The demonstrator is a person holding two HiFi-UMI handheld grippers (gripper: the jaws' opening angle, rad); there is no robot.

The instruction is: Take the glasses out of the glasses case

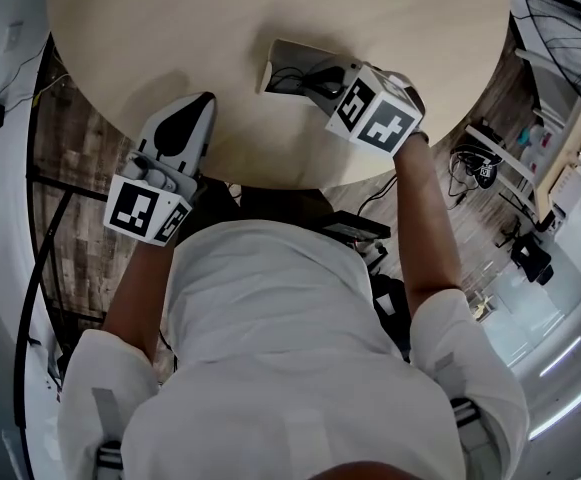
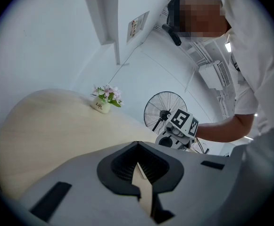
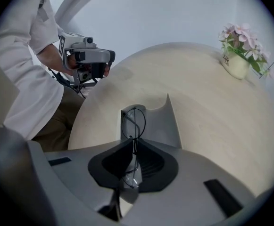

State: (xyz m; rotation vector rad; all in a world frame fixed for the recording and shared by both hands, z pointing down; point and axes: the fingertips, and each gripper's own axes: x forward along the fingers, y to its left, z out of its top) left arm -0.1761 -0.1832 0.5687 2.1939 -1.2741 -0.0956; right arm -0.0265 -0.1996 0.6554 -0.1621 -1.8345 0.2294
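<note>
- Step in hand: the grasp. The glasses [image 3: 135, 121] lie in the open glasses case [image 3: 162, 126], which rests on the round surface [image 3: 212, 117], at upper centre of the head view. Nothing has been lifted yet.
- Right gripper [image 3: 133, 145]: your jaws stand narrow, closed on the thin wire frame. One lens ring shows just above the jaw tips and another part of the frame shows below them, between the pads.
- Left gripper [image 2: 137, 166]: your jaws are together with nothing between them.
- Next move, as a judgement: raise the right gripper straight out of the case and keep the pinch light, since the wire frame looks easy to bend or to let slip. The case is unheld and may ride up with the glasses; your left gripper could steady it.
- Pose: your right forearm [image 1: 420, 228] reaches up from the lower right of the head view, with the gripper tipped steeply down into the case. The left gripper is held near level at the near edge of the surface, left of centre and well apart from the case.
</note>
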